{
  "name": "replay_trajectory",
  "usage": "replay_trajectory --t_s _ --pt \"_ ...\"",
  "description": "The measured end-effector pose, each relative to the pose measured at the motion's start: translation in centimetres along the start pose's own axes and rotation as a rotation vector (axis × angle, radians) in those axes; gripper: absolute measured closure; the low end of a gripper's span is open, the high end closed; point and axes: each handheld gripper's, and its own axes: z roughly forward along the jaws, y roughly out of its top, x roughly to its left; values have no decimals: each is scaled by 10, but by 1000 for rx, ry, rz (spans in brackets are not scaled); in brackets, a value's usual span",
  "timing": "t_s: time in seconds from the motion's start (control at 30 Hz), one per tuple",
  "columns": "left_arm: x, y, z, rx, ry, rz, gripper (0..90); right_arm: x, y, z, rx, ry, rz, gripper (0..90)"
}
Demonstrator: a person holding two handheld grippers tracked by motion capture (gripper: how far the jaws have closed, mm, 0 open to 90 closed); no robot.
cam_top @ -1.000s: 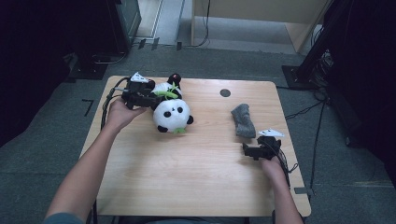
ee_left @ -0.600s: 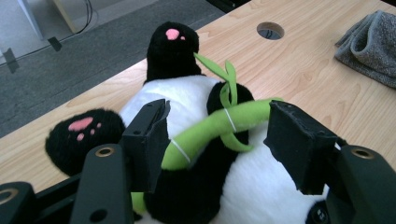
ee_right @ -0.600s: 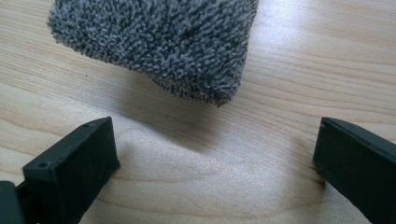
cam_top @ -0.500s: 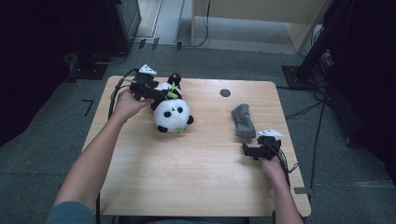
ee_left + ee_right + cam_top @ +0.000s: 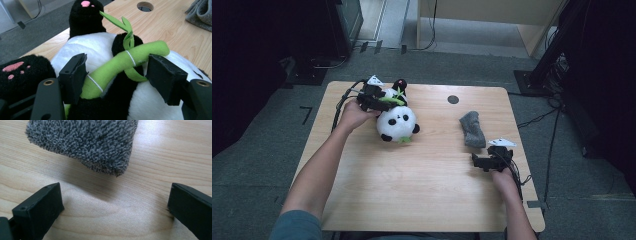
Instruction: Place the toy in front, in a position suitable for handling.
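Right then, as it stands from the person's side of the table:

Panda toy: the plush panda (image 5: 396, 122) lies near the far left corner of the tabletop (image 5: 422, 195), head toward the person, black feet toward the far edge.

Bamboo: a green felt bamboo stalk (image 5: 117, 67) lies slantwise across the panda's belly.

Left gripper: the left gripper (image 5: 384, 102) is down over the panda's body, its jaws set either side of the bamboo stalk. They have just been opening; one pad (image 5: 75, 75) sits against the lower end of the stalk, the other just beside its upper end, not squeezing it.

Right gripper: the right gripper (image 5: 479, 162) rests near the right edge, jaws wide apart with bare wood between them.

Grey cloth: a shaggy grey cloth (image 5: 472, 129) lies just beyond the right gripper, apart from it.
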Motion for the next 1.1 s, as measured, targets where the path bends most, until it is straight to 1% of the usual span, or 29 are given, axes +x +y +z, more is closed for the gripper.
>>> replay_trajectory --t_s 0.07,0.1,0.27,0.37,0.4,0.47,0.5,0.53,0.57,0.6,0.63,0.7,0.73,0.77,0.83,0.87,0.9,0.93,0.97,1.0,1.1 --pt "-1 1 0 -3 1 -7 318 0 0 0 1 0 0 0" --pt "-1 1 0 -11 -3 -13 322 0 0 0 0 0 0 0" --pt "-2 4 2 -13 -2 -10 320 0 0 0 0 -1 1 0" --pt "-7 9 2 -25 -13 7 322 0 0 0 0 -2 0 0" --pt "-8 11 4 -11 -16 17 319 0 0 0 0 -1 0 0" --pt "-8 10 6 -9 -6 29 334 0 0 0 0 -2 0 0" --pt "-9 11 4 -16 5 38 334 0 0 0 0 -2 0 0" --pt "-10 13 1 -41 6 42 386 0 -1 0 0 -2 0 0" --pt "-10 13 0 -57 -5 39 391 0 -1 -1 1 -1 2 0" --pt "-10 13 2 -48 -9 39 375 0 -1 -1 1 -1 3 0" --pt "-9 10 8 -13 -26 14 350 0 -1 -1 1 -1 2 0" --pt "-8 9 10 -7 -28 12 343 0 -1 -1 2 -1 3 0" --pt "-7 8 10 -5 -27 9 361 0 -1 -1 1 -1 3 0" --pt "-6 8 11 5 -17 10 386 1 -1 -1 1 -1 3 0" --pt "-7 6 12 18 -1 38 395 1 -1 -1 2 -1 3 0" --pt "-9 5 12 46 46 84 428 1 -1 -1 1 -1 3 0" --pt "-9 5 12 46 46 84 456 1 -1 -1 1 -1 3 0" --pt "-11 5 12 56 76 114 456 1 -1 -1 1 -1 3 0" --pt "-13 3 11 50 94 136 475 1 -1 -1 1 -2 3 0" --pt "-15 2 12 42 104 146 532 1 -1 -1 1 -2 4 0" --pt "-17 0 11 27 116 122 650 1 -1 -1 1 -1 3 0"
